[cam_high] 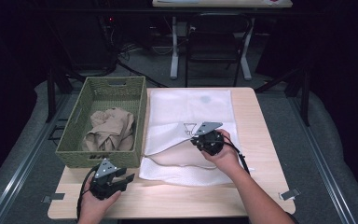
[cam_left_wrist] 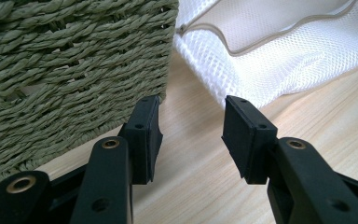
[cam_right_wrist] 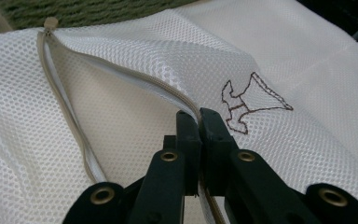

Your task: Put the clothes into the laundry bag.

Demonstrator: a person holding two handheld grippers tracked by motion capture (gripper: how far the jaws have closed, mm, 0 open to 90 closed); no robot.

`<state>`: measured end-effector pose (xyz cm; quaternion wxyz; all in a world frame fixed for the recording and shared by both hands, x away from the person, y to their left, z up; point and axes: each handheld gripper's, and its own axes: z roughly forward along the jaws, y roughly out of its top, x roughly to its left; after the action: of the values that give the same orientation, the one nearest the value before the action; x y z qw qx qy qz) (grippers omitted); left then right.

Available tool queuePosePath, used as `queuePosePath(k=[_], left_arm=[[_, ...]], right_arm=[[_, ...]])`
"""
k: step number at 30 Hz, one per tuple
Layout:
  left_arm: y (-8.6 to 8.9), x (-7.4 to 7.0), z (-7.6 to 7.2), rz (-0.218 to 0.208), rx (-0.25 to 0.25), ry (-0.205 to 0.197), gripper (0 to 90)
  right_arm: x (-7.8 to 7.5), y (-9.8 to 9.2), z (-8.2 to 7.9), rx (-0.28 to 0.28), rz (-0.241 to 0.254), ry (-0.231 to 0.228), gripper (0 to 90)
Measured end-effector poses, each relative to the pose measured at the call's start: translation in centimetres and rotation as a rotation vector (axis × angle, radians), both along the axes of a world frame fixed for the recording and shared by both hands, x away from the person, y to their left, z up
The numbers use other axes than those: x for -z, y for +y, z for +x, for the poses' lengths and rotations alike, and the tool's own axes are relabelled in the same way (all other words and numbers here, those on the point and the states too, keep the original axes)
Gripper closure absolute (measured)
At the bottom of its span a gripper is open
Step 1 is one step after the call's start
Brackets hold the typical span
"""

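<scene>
Upper zipper edge of the mesh bag [cam_high: 191, 112], lying mid-surface, is being pinched by the closed right gripper [cam_right_wrist: 199, 116]. Left gripper [cam_left_wrist: 191, 135] is idling open, empty, at 7 o'clock. Next, judged: lifting the edge, mouth being opened for the clothes [cam_high: 109, 128] in the basket [cam_high: 70, 140] at 9 o'clock.

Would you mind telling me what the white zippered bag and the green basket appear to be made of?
The white zippered mesh bag looks like a fine synthetic net, matte: tiny regular holes show throughout, with a beige zipper edge. The green woven basket seems to be twisted paper or grass cord, judging by its ropey, matte strands.
</scene>
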<state>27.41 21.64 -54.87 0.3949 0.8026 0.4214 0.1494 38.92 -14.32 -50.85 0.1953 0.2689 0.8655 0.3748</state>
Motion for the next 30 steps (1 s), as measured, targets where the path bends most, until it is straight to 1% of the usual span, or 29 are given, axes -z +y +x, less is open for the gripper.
queuePosePath(k=[1,2,3,5,9,12,14,15,17,19,20,21,24,26,27,30], left_arm=[[0.0,0.0,0.0,0.000,-0.001,0.000,56.3],[0.0,0.0,0.0,0.000,-0.001,0.000,56.3],[0.0,0.0,0.0,0.000,-0.001,0.001,56.3],[0.0,0.0,0.0,0.000,-0.003,0.003,56.3],[0.0,0.0,0.0,-0.004,-0.006,0.003,56.3],[0.0,-0.2,-0.2,0.003,-0.014,-0.006,57.1],[-0.3,-0.8,-0.7,0.019,-0.021,-0.032,57.0],[-0.4,-1.1,-0.8,0.015,-0.019,-0.037,56.9],[-0.6,-1.8,-1.0,-0.004,-0.001,-0.036,55.5],[-0.7,-2.3,-1.0,-0.010,0.009,-0.026,55.4],[-0.8,-2.6,-1.0,-0.009,0.009,-0.022,55.4],[-0.8,-2.9,-1.0,-0.014,0.007,-0.037,55.4],[-1.0,-3.7,-0.8,-0.026,0.009,-0.022,55.2],[-1.2,-4.4,-0.6,-0.002,0.003,-0.017,54.8],[-1.3,-4.9,-0.5,0.007,0.006,-0.024,54.7],[-1.5,-6.1,0.1,0.000,0.005,-0.027,54.5]], right_arm=[[-0.4,-0.2,0.1,0.003,0.013,-0.010,87.4],[-0.4,-0.2,0.1,0.003,0.013,-0.010,87.4],[-0.8,-0.4,0.2,0.013,0.032,-0.018,87.4],[-0.9,-0.5,0.2,0.017,0.034,-0.020,87.4],[-1.5,-0.6,0.2,0.025,0.047,-0.041,87.4],[-2.2,-0.6,0.1,0.025,0.051,-0.058,87.3],[-2.4,-0.6,0.1,0.026,0.050,-0.065,87.4],[-2.6,-0.6,0.1,0.026,0.054,-0.070,87.3],[-3.3,-0.8,0.2,0.029,0.060,-0.081,87.4],[-3.4,-0.8,0.2,0.031,0.065,-0.083,87.3],[-3.6,-0.9,0.3,0.030,0.069,-0.087,87.4],[-3.7,-0.9,0.3,0.032,0.071,-0.089,87.4],[-3.8,-1.0,0.3,0.035,0.077,-0.097,87.4],[-3.9,-1.0,0.4,0.037,0.080,-0.097,87.4],[-3.9,-1.0,0.4,0.038,0.084,-0.100,87.4],[-4.0,-1.0,0.5,0.037,0.091,-0.098,87.4]])
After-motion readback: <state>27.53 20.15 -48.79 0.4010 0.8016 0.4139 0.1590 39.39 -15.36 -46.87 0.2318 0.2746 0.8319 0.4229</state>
